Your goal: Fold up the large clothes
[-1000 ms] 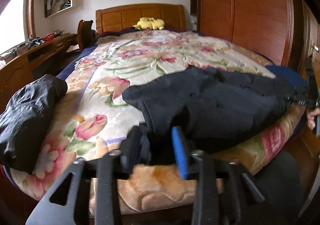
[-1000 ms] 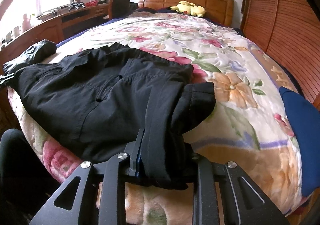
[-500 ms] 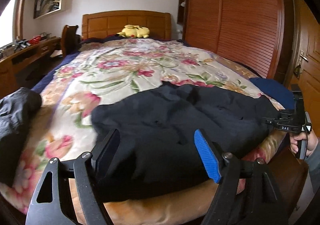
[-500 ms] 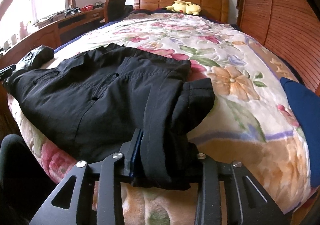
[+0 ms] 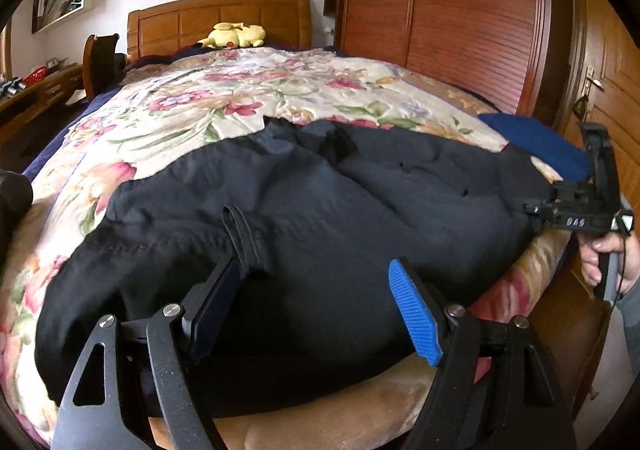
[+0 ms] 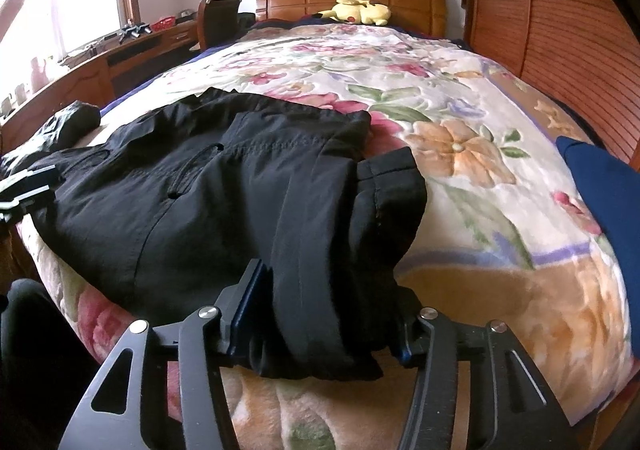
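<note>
Both tools have just let go of the black trousers, which lie folded across the foot of the floral bedspread, well short of the yellow plush toy. The left tool stands wide open over the waistband, clear of the cloth. The right tool has just been opening; the bunched leg hems sit loosely between its pads. This fold looks laid down; the next grasp can begin.
</note>
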`<control>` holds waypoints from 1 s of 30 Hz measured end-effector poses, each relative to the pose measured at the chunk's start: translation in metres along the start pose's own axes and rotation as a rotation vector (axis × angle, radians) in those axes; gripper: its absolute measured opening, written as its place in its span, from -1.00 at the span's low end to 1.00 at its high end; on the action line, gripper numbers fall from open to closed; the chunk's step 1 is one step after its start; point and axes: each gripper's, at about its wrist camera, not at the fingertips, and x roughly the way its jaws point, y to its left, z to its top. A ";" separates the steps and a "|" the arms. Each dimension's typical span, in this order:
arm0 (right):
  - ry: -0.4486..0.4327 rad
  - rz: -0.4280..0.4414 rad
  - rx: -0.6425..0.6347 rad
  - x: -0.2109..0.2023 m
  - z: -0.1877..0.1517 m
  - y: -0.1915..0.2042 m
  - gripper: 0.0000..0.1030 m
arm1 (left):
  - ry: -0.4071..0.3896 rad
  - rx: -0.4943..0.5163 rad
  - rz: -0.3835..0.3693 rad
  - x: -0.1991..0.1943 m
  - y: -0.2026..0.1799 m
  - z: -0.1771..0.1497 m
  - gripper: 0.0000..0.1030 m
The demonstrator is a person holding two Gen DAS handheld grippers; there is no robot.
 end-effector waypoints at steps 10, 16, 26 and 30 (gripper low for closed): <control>0.009 0.019 0.022 0.002 0.000 0.000 0.08 | 0.014 0.021 0.015 0.013 -0.001 -0.019 0.51; -0.005 0.011 -0.036 -0.006 0.006 0.010 -0.42 | 0.011 0.019 0.013 0.013 0.000 -0.020 0.51; -0.164 0.037 -0.066 -0.056 0.038 0.029 -0.61 | 0.011 0.020 0.010 0.014 -0.001 -0.020 0.51; -0.190 0.039 -0.103 -0.066 0.047 0.044 -0.61 | 0.006 0.004 -0.008 0.007 0.001 -0.017 0.51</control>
